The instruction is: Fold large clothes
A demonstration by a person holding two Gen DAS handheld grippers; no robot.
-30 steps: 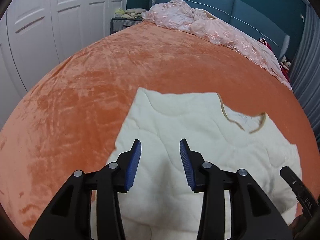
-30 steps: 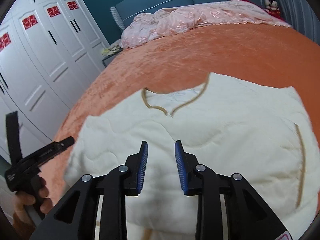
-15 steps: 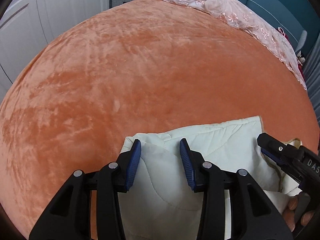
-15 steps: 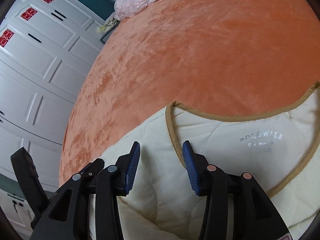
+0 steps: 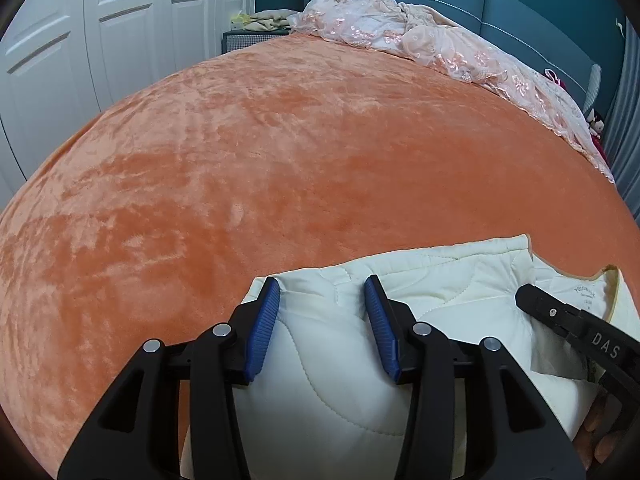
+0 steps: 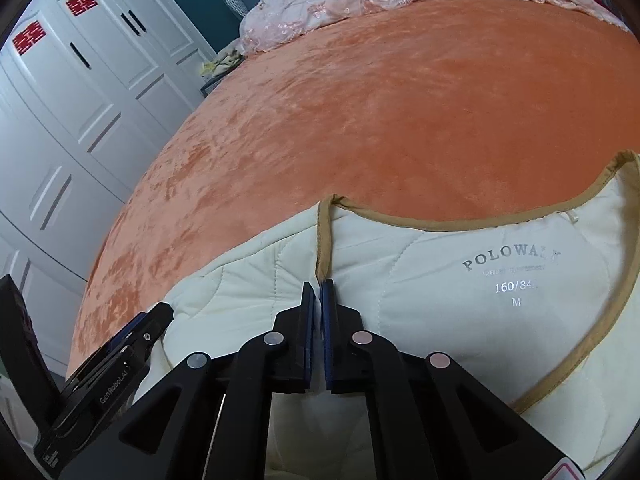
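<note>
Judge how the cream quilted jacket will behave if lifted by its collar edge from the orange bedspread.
The cream quilted jacket already bulges between the left gripper's opening jaws, so it is probably floppy and would sag. Its puffy padding suggests lightness. The right gripper pinches only the edge, which might slip.

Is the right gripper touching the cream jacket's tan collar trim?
Touching. The right wrist view shows the right gripper shut on the cream jacket, its pads pinching the tan collar trim.

Jacket (image 5: 440, 280) on bed (image 5: 280, 160), bedding (image 5: 420, 40) heaped behind, wardrobe (image 6: 80, 100) left
</note>
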